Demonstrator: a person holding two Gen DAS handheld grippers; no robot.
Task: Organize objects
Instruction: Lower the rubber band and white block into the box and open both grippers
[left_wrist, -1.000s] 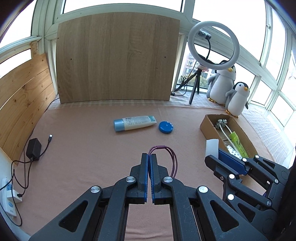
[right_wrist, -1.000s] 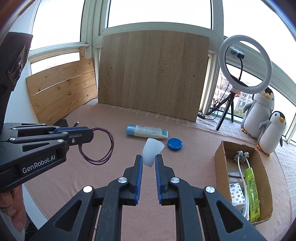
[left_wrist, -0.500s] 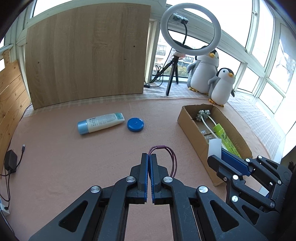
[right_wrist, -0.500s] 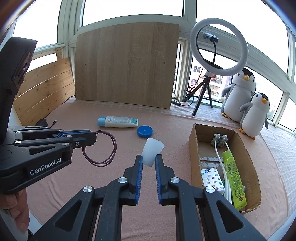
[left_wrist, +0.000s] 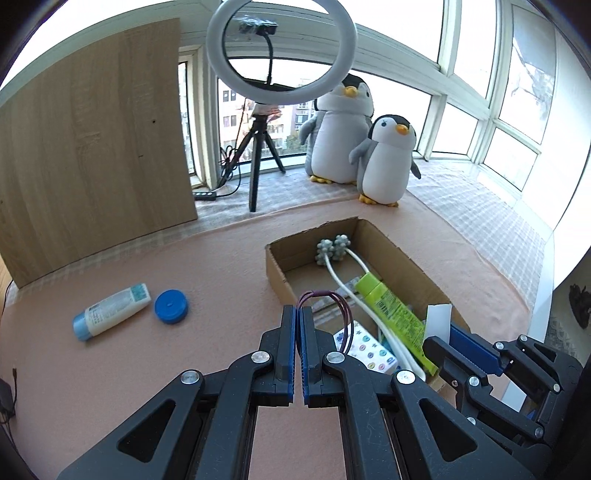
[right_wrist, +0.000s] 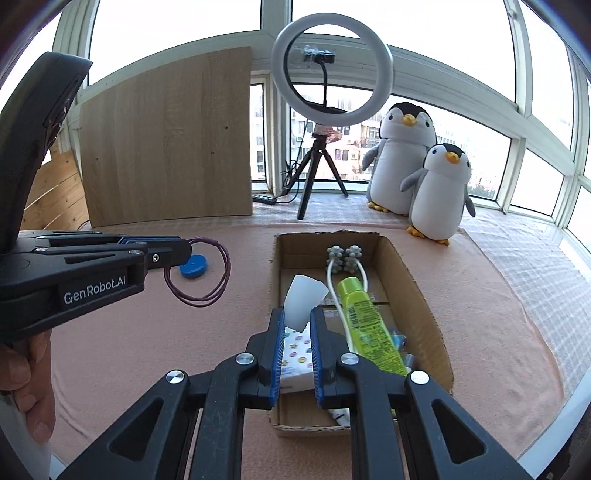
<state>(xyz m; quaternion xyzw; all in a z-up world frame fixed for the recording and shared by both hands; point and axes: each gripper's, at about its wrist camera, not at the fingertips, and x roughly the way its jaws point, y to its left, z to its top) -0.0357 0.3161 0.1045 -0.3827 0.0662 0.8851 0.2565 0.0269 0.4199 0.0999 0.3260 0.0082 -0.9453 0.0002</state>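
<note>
Both tongs grip: my left tongs (left_wrist: 298, 314) pinch the purple hair tie (left_wrist: 334, 308), right tongs (right_wrist: 297, 325) clamp the white cup (right_wrist: 304, 301) over the cardboard box (right_wrist: 406, 273).

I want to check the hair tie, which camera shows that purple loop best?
Right wrist view: the whole purple loop hangs open beside the left gripper. Left wrist view shows only its edge-on arc past the fingertips.

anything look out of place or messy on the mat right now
Two items lie loose on the mat, outside the cardboard box: a white tube with a blue cap on its side, and a blue round lid just beside it. Nothing looks spilled or damaged. The box's contents lie in a loose jumble.
</note>
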